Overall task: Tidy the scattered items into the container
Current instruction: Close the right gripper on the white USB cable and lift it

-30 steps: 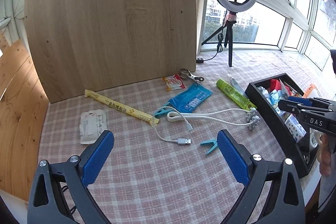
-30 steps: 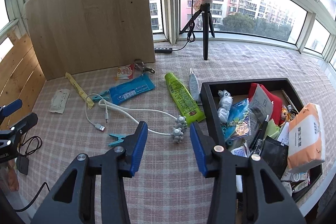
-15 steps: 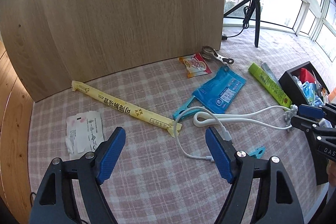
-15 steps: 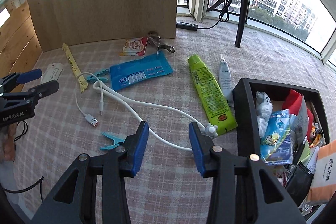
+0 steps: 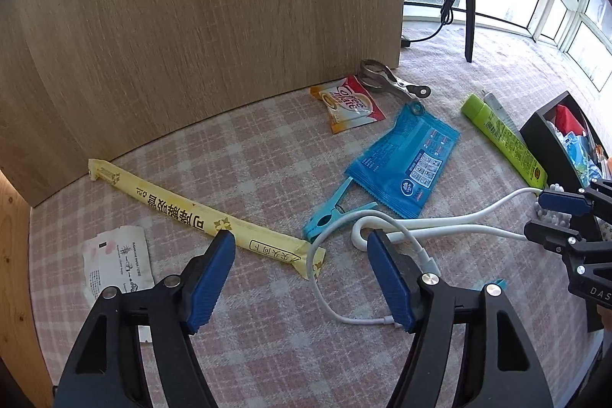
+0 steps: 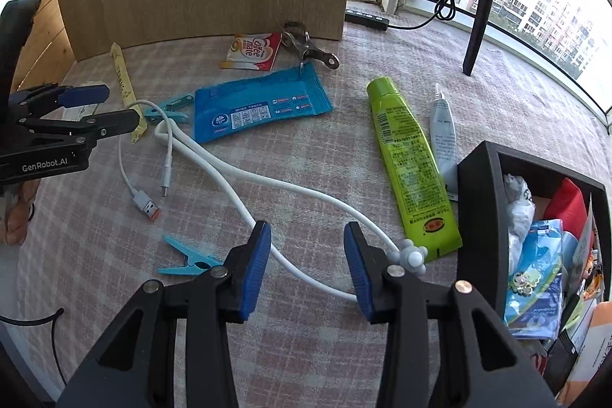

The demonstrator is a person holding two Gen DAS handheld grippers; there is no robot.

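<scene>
My left gripper (image 5: 300, 272) is open and empty, low over the near end of a long yellow chopstick sleeve (image 5: 199, 217); it also shows in the right wrist view (image 6: 101, 109). My right gripper (image 6: 308, 260) is open and empty, straddling a white cable (image 6: 244, 178) with a knobbly grey end (image 6: 413, 255). Scattered on the checked cloth are a blue wipes pack (image 6: 260, 108), a green tube (image 6: 409, 159), a small white tube (image 6: 443, 132), a Coffee-mate sachet (image 5: 348, 102), metal tongs (image 6: 310, 48) and teal pegs (image 6: 183, 260). The black container (image 6: 478, 201) at right holds several items.
A wooden board (image 5: 191, 6) stands upright at the back. A white paper packet (image 5: 118, 262) lies at left. A ring-light tripod (image 6: 482, 6) and its power strip (image 6: 367, 20) stand by the window. The cloth's near edge is close on the left.
Both grippers have moved forward and down towards the table. The left now hovers over the yellow sleeve's end, the right over the white cable. Nothing has been picked up.
</scene>
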